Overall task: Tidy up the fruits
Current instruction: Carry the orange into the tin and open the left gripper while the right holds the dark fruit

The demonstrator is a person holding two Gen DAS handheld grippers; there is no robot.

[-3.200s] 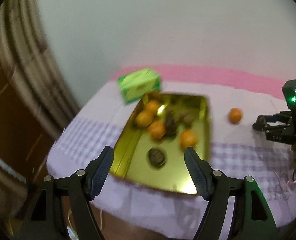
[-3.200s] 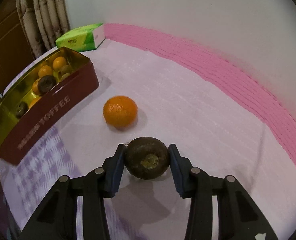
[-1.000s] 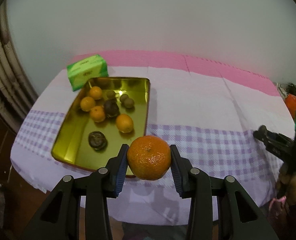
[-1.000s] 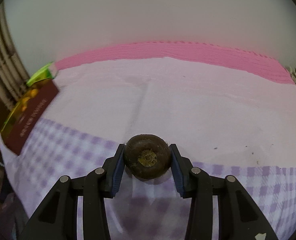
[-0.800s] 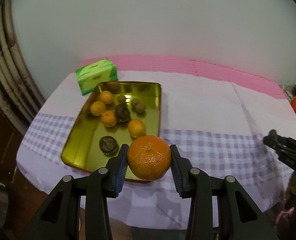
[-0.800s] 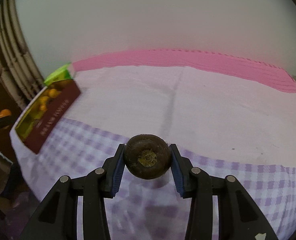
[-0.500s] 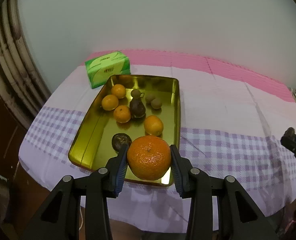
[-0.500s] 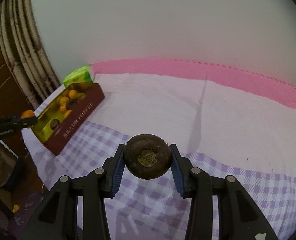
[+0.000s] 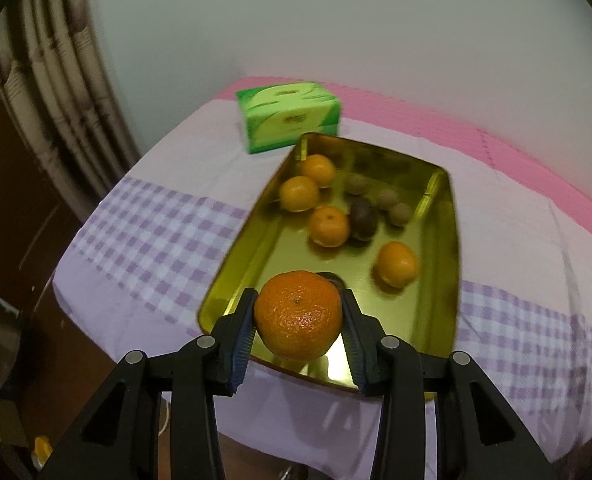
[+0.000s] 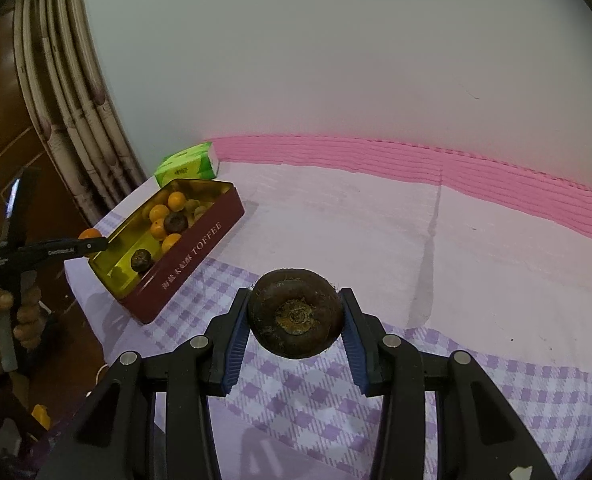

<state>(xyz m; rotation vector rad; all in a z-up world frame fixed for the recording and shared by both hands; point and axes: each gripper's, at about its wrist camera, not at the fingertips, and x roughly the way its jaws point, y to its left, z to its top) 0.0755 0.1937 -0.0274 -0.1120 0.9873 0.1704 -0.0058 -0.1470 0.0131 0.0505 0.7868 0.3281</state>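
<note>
The left gripper (image 9: 298, 316) tilts steeply downward over the near end of the gold-lined rectangular tin (image 9: 453, 248), fingers pinching a round orange tangerine (image 9: 298, 314) at lower centre. The right gripper (image 10: 296, 318) slants down above the checked bench (image 10: 375, 240), fingers clamping a dark brown round fruit (image 10: 295, 312).

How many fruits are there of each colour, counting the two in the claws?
orange mandarins: 5, four in the tin at, one in the left claw
dark brown fruits: 3, two in the tin, one in the right claw
small greenish-brown fruits: 3, in the tin
Total: 11
</note>
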